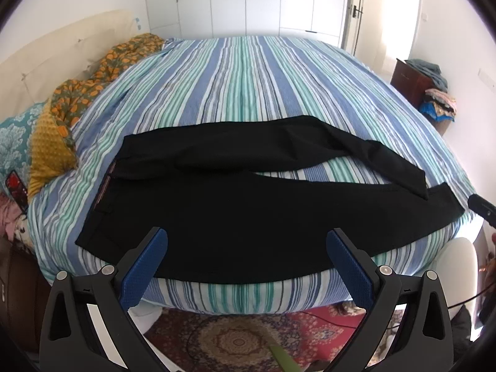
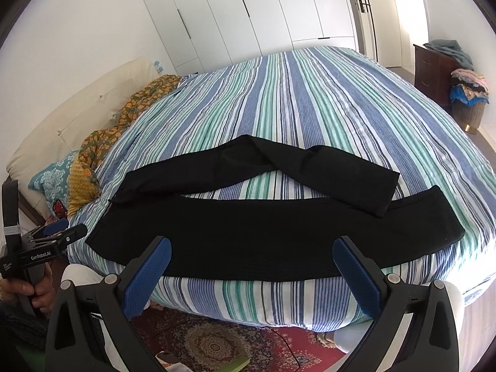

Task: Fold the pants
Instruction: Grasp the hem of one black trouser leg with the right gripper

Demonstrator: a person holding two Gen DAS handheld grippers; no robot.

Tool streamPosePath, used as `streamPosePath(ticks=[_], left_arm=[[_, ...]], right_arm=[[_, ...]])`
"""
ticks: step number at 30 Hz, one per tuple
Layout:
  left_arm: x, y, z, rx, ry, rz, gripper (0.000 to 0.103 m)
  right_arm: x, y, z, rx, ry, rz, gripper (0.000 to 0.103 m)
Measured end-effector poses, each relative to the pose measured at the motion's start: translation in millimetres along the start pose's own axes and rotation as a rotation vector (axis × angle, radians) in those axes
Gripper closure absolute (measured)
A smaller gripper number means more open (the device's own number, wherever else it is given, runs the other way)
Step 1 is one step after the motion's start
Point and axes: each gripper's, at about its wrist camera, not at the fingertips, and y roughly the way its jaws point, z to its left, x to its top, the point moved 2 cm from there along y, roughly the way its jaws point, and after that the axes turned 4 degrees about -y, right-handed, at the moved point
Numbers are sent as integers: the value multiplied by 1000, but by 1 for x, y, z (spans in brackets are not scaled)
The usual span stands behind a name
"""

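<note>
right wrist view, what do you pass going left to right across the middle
left gripper → teal pillow → orange floral blanket → black pants → striped bed cover → laundry basket

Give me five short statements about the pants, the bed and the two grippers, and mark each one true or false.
1. The black pants lie spread on the striped bedspread. True.
2. The left gripper is shut on the pants. False: it is open and holds nothing.
3. The two legs lie stacked neatly, one on top of the other. False: they lie apart, with striped cloth showing between them, and only the cuff ends overlap.
4. The right gripper is open, short of the near edge of the pants. True.
5. The waistband points toward the wooden dresser. False: it lies toward the pillow end.
</note>
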Motion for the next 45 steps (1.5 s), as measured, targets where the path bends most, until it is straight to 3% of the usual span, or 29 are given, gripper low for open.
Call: streamPosePath(ticks=[4,7,8,11,14,16,18,20,23,25,26,27,29,31,33,37,39,42,45], left_arm=[[2,4,-2,23,15,-3,1],[1,6,-2,33,19,3,1],[0,7,-2,36,19,9,1],[-1,11,-3,43,20,26,1],[0,14,-4,55,28,35,1],[1,19,-4,62,30,47,1],[3,24,-4,69,31,64,1],[5,25,-4,79,31,58,1],[9,29,-6,77,31,62,1],[11,32,-10,75,37,67,1],[12,32,-11,78,42,65,1],[12,33,-13,82,46,61,1],[12,35,-14,82,49,57,1],[10,43,-15,74,48,82,1],[8,52,-17,62,51,119,1],[10,56,-26,70,79,123,1],[12,55,-29,84,86,119,1],[12,57,-29,91,81,133,1],[10,64,-28,99,83,163,1]], right_arm=[[14,28,-50,-78,-8,30,0],[17,69,-76,-178,-159,123,1],[16,84,-81,-210,-233,149,4],[6,129,-97,-294,-400,212,26],[2,175,-122,-352,-436,301,32],[11,196,-137,-361,-416,310,47],[26,219,-151,-306,-388,365,98],[71,221,-168,-271,-280,343,98],[177,198,-205,-334,-147,149,97],[235,193,-242,-360,-39,85,55],[253,194,-261,-412,9,88,28],[263,192,-278,-468,37,74,27],[264,188,-305,-489,93,57,27],[245,191,-327,-438,180,86,28],[218,200,-342,-342,277,122,38],[168,235,-355,-72,506,148,46],[156,252,-352,1,576,137,48],[146,279,-355,8,648,137,48],[135,293,-368,34,789,67,52]])
